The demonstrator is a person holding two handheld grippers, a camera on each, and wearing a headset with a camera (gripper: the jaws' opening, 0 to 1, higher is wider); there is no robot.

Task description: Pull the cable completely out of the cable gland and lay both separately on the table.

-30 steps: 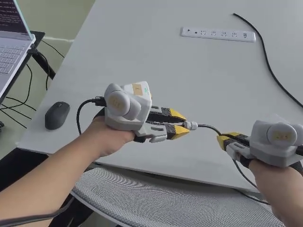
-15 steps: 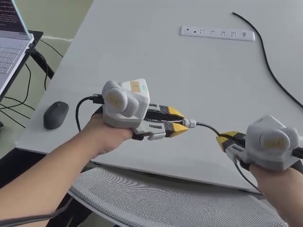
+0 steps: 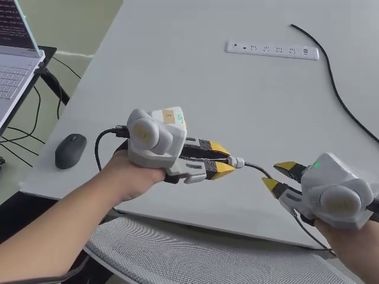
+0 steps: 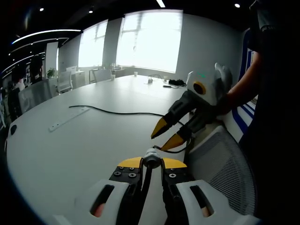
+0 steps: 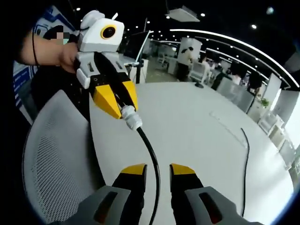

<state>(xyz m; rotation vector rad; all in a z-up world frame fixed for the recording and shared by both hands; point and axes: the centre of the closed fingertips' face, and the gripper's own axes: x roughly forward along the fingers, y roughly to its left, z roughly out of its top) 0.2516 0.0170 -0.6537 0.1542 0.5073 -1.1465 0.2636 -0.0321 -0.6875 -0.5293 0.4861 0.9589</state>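
Observation:
My left gripper (image 3: 228, 158) hovers over the white table's near edge (image 3: 195, 204), shut on the small white cable gland (image 3: 237, 161). In the left gripper view the gland (image 4: 151, 158) sits between the yellow tips. A thin black cable (image 3: 254, 168) leaves the gland and runs right and down past the table edge. My right gripper (image 3: 270, 175) is just right of the gland, open, with the cable passing between its spread jaws untouched. In the right gripper view the cable (image 5: 151, 150) runs up from between the jaws to the gland (image 5: 131, 117) in the left gripper (image 5: 119, 105).
A white power strip (image 3: 272, 49) lies at the far side of the table, with another black cable (image 3: 337, 89) curving along the right. A black mouse (image 3: 70, 150) and a laptop (image 3: 15, 65) sit on the left. A grey mesh chair (image 3: 177, 254) is below the grippers.
My right gripper has opened its jaws off the cable and rolled its body toward me. The left gripper stays shut on the gland in much the same place.

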